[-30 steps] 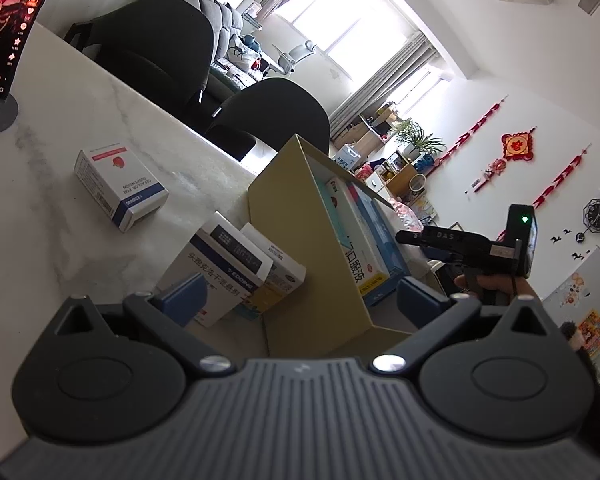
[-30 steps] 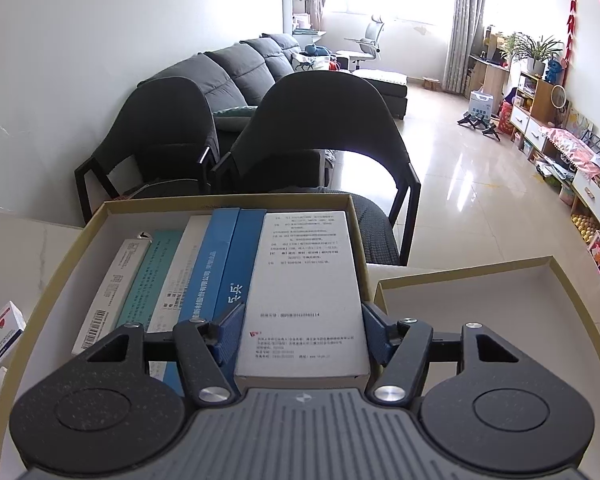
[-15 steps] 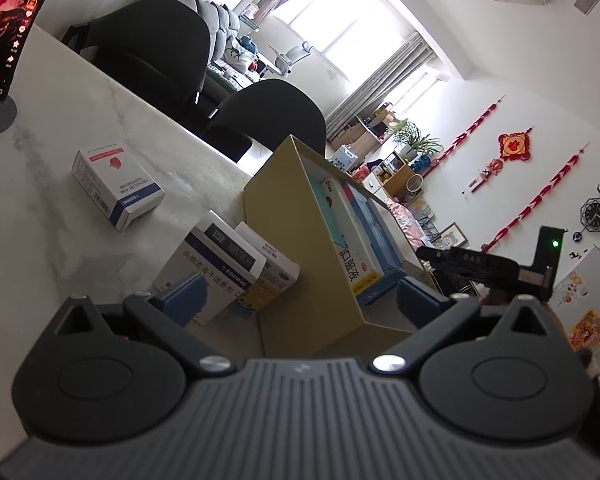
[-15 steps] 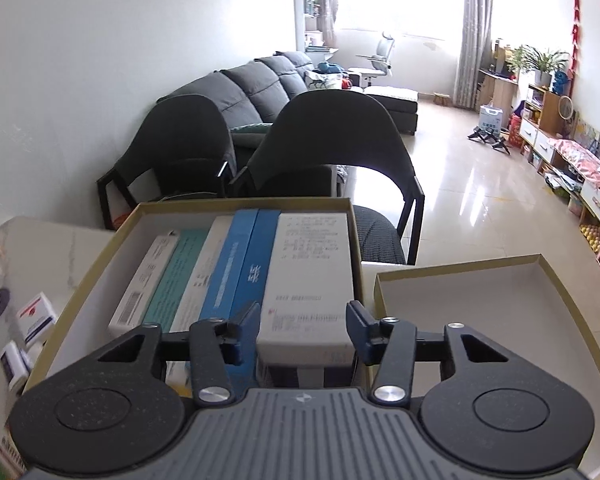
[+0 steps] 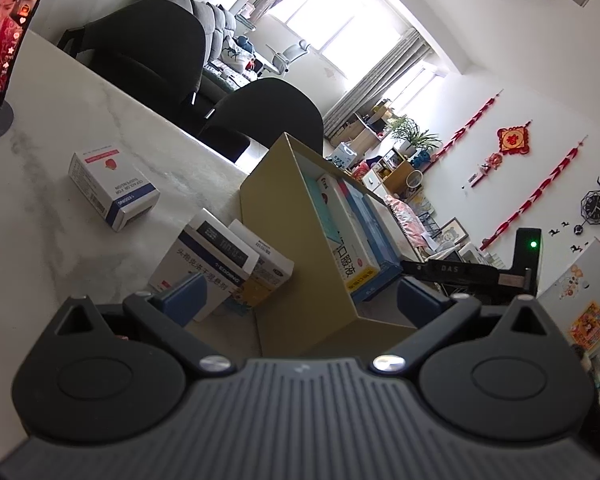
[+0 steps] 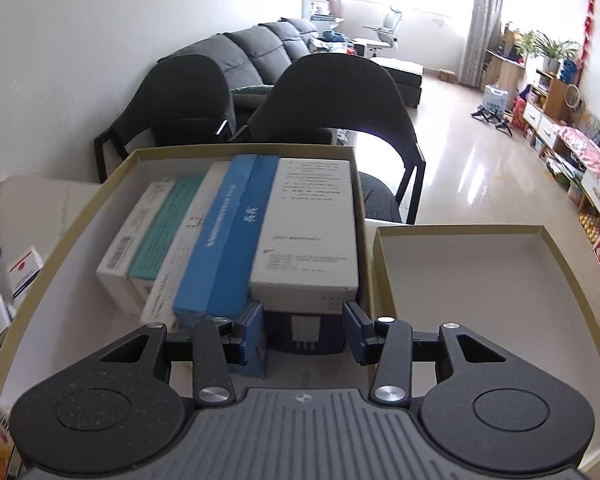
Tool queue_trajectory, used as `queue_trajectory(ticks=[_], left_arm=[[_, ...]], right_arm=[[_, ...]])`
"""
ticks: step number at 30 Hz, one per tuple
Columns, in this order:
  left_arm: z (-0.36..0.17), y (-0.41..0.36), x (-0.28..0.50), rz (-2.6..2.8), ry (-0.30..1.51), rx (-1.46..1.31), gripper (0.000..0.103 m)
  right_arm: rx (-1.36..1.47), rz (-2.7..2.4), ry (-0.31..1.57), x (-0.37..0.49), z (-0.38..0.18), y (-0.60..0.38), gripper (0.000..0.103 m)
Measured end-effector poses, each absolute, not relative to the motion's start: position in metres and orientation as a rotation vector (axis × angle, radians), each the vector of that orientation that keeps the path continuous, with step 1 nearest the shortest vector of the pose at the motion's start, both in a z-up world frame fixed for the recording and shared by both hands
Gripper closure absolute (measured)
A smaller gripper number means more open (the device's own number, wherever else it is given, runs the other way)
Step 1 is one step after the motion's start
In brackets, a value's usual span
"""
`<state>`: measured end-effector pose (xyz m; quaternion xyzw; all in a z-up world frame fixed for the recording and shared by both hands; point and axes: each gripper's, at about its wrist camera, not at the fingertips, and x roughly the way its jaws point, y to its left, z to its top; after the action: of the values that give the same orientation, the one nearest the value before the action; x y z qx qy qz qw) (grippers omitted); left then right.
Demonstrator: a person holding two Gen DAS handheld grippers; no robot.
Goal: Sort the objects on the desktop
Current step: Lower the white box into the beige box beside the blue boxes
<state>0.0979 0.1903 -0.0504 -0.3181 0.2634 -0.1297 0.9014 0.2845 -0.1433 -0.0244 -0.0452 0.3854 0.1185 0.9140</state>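
A tan cardboard box point(image 6: 80, 240) holds a row of medicine boxes on edge, with a white box point(image 6: 308, 232) at its right end. Just in front of that white box my right gripper point(image 6: 305, 334) stands open, touching nothing. Over the marble table point(image 5: 60, 128), my left gripper point(image 5: 302, 298) is wide open and empty by the tan box's near corner point(image 5: 300, 264). Two white-and-blue boxes point(image 5: 212, 256) lean against the tan box's outer wall. A smaller box point(image 5: 112, 188) lies alone to the left.
An empty tan tray point(image 6: 480, 280) sits right of the filled box. A monitor point(image 5: 0, 28) stands at the table's far left. Two black chairs point(image 6: 332, 96) are behind the far edge. The right gripper's body point(image 5: 460, 270) shows in the left wrist view.
My right gripper has let go of the white box and drawn back; the box now lies in the tan box. The left gripper has barely shifted.
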Motion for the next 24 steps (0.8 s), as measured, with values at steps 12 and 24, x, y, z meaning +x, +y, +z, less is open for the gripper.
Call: queue_trajectory(ticks=[12,24], left_arm=[[-0.048,0.197,0.098,-0.234,0.545,-0.655,0.0],[-0.046,0.205,0.086,-0.207,0.541,-0.643,0.0]], right_arm=[[-0.066,0.247,0.78,0.304,-0.029,-0.141,0.055],[0.017,0.26,0.741,0.285,-0.021,-0.155,0.04]])
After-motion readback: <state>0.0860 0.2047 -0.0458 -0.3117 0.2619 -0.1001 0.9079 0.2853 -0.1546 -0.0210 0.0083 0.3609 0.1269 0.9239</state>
